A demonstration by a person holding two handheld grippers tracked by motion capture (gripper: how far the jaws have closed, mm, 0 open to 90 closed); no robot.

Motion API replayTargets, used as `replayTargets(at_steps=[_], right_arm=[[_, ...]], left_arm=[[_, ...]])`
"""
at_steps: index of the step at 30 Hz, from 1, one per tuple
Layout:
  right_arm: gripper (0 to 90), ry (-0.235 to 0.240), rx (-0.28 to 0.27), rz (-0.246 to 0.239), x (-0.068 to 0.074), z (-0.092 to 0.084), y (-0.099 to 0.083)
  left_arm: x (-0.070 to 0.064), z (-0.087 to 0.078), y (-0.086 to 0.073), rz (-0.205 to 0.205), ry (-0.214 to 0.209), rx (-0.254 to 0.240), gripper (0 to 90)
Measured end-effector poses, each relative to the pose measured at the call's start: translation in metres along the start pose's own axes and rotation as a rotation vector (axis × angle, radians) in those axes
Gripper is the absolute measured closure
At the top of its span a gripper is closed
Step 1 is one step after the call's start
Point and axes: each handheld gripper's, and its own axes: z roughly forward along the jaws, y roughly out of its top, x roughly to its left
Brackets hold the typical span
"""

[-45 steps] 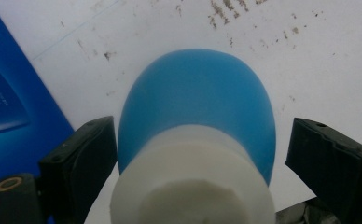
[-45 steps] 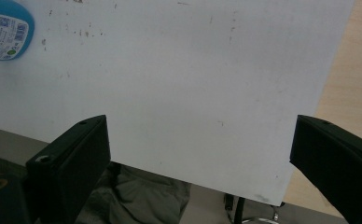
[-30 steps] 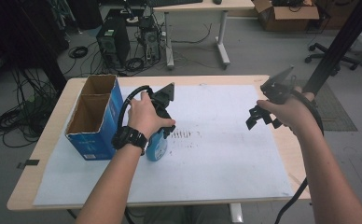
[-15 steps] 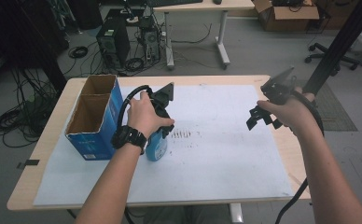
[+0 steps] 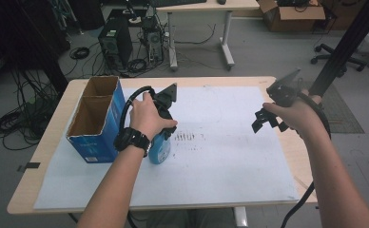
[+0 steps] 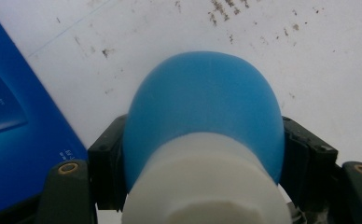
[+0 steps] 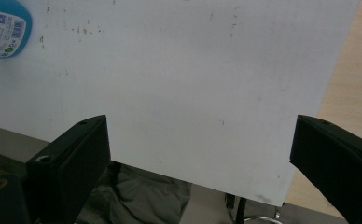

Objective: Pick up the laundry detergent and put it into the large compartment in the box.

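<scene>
A blue bottle (image 5: pixel 160 150) with a white cap stands upright on the white sheet, right beside the blue carton (image 5: pixel 97 137). My left gripper (image 5: pixel 166 135) comes down over it from above. In the left gripper view its black jaws have just been closing, and they now press both sides of the bottle (image 6: pixel 202 102) below the cap. My right gripper (image 5: pixel 268 121) hovers over the right side of the table with its jaws wide apart. In the right gripper view nothing lies between the right gripper's (image 7: pixel 200 154) fingers, and the bottle (image 7: pixel 4 28) shows far off at the top left.
The open-topped blue carton (image 6: pixel 11 116) stands at the table's left. A white paper sheet (image 5: pixel 230 156) with dark smudges covers most of the wooden table (image 5: pixel 287 142). Computer cases, cables and another desk stand on the floor beyond.
</scene>
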Motion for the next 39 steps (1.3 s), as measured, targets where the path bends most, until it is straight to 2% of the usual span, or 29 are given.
replayTargets(at_steps=[13,26,39], right_arm=[[5.1,0.001,0.002,0.001,-0.0003,0.0013,0.0001],[5.1,0.001,0.003,0.002,0.0008,0.001,-0.0002],[5.1,0.003,0.004,0.005,-0.0016,-0.0004,-0.0017]], left_arm=[[0.0027,-0.0015,-0.0002,-0.008,-0.001,-0.007,35.1],[0.0026,-0.0015,0.0006,-0.008,0.004,-0.006,35.8],[0.0032,-0.0037,0.0006,-0.002,-0.008,0.004,37.1]])
